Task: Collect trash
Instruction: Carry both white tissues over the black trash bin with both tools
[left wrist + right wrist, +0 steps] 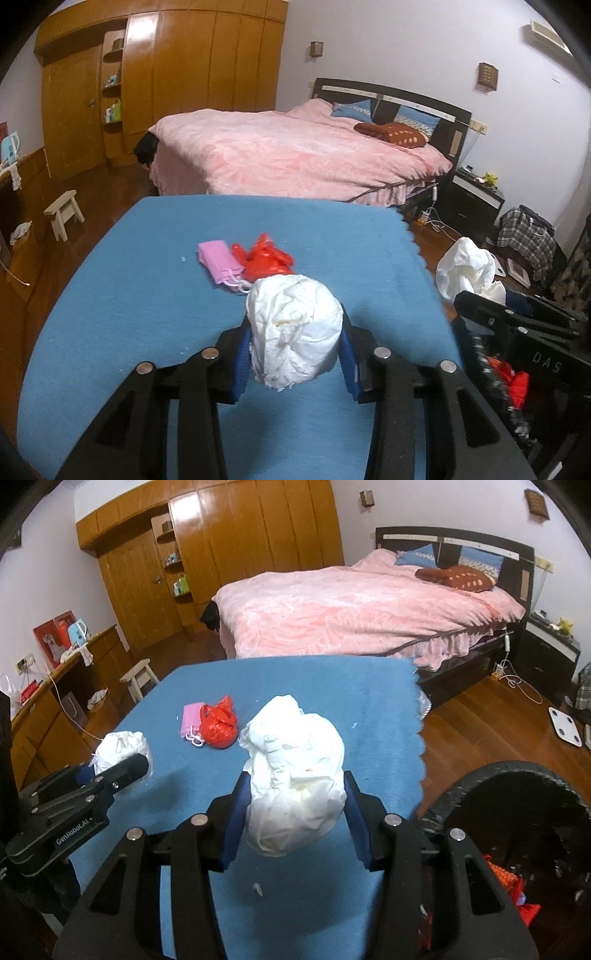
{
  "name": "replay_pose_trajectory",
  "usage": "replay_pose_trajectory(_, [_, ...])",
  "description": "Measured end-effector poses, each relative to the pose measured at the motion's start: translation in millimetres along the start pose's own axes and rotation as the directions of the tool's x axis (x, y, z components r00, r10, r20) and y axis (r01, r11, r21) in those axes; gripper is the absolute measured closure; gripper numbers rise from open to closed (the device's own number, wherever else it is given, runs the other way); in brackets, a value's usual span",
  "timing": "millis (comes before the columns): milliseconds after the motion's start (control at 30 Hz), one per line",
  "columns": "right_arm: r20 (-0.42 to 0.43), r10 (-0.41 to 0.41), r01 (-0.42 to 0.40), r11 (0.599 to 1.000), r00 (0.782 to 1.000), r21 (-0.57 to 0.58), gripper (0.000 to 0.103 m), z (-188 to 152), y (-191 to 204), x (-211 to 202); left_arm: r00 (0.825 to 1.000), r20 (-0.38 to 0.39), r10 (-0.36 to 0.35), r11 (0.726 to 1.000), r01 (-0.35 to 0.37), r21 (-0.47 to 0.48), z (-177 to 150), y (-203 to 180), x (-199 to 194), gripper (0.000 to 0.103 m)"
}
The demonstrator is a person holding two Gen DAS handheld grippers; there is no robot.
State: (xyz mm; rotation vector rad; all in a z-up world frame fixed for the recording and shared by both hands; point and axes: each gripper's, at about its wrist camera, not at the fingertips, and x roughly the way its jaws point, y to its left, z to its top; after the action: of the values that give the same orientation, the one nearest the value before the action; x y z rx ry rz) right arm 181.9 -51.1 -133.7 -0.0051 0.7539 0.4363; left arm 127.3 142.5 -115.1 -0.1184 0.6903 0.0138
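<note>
My left gripper is shut on a crumpled white paper wad, held over the blue cloth table. My right gripper is shut on another white crumpled wad; that wad also shows in the left wrist view. A red plastic bag and a pink mask lie mid-table, also in the right wrist view, the bag beside the mask. A black trash bin with red scraps inside stands at the table's right edge. The left gripper with its wad shows at the left.
A pink bed stands beyond the table. A wooden wardrobe fills the back left. A small stool stands on the floor at left. A white scale and cables lie on the wooden floor at right.
</note>
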Motion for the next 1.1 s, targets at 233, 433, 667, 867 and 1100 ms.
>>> replay_pose_trajectory(233, [0.042, -0.025, 0.025, 0.999, 0.999, 0.020, 0.055, -4, -22, -39, 0.999, 0.020, -0.044, 0.998, 0.043, 0.035, 4, -36, -15, 0.063])
replay_pose_trajectory(433, [0.067, -0.055, 0.052, 0.997, 0.996, 0.049, 0.055, -13, -46, -67, 0.995, 0.039, -0.087, 0.994, 0.084, 0.074, 5, -69, -27, 0.063])
replay_pose_trajectory(667, [0.098, -0.108, 0.100, 0.991, 0.989, 0.088, 0.055, -25, -77, -100, 0.988, 0.046, -0.145, 0.983, 0.139, 0.117, 3, -107, -37, 0.063])
replay_pose_trajectory(867, [0.107, -0.159, 0.145, 0.982, 0.982, 0.121, 0.055, -39, -103, -122, 0.980, 0.041, -0.195, 0.970, 0.186, 0.159, 0, -142, -40, 0.063])
replay_pose_trajectory(1100, [0.104, -0.220, 0.199, 0.964, 0.970, 0.176, 0.055, -57, -137, -141, 0.968, 0.024, -0.250, 0.948, 0.240, 0.207, -3, -176, -40, 0.063])
